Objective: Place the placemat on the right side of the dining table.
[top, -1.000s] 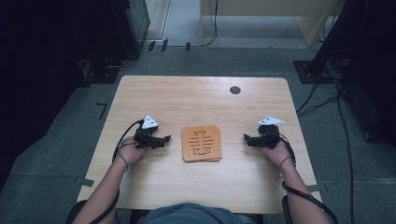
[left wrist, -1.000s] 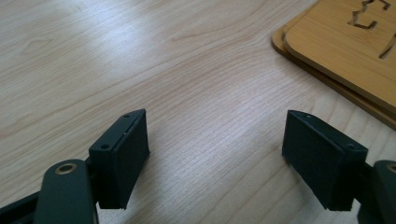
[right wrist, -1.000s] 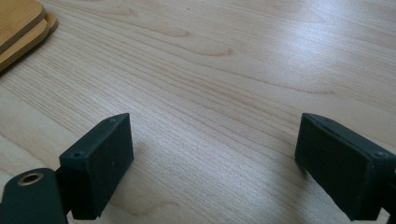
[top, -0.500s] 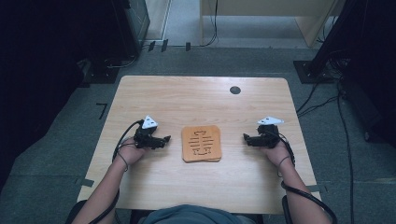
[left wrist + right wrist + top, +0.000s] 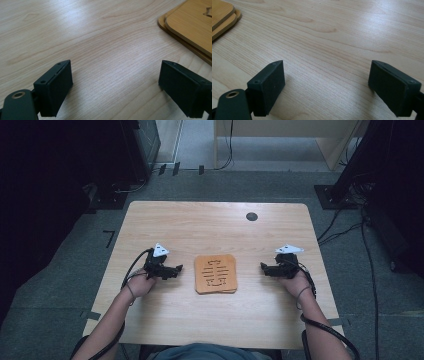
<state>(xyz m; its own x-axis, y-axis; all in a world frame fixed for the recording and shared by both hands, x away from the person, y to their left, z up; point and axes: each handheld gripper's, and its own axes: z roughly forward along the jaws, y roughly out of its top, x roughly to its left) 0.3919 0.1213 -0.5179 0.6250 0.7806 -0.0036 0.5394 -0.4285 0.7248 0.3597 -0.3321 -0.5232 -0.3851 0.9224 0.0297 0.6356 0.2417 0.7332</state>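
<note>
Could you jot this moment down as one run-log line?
left gripper: open, just widened, empty | right gripper: open, empty | wooden boards: stacked between them, untouched

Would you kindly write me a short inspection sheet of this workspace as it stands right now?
Surface: light wooden table, with a dark round hole near its far edge.
Job's things: two orange-brown wooden boards stacked at the centre, the top one cut with slots; neither claw touches them.
Clutter: nothing seen.
Grippers: left claw open and empty, its jaws having just been opening, low over bare wood left of the boards; right claw open and empty, right of them.
Cables: a black cable loops from the left claw; another trails along the right forearm; more lie on the floor.
Surroundings: grey floor, dark equipment at both sides, pale wooden furniture beyond.
</note>
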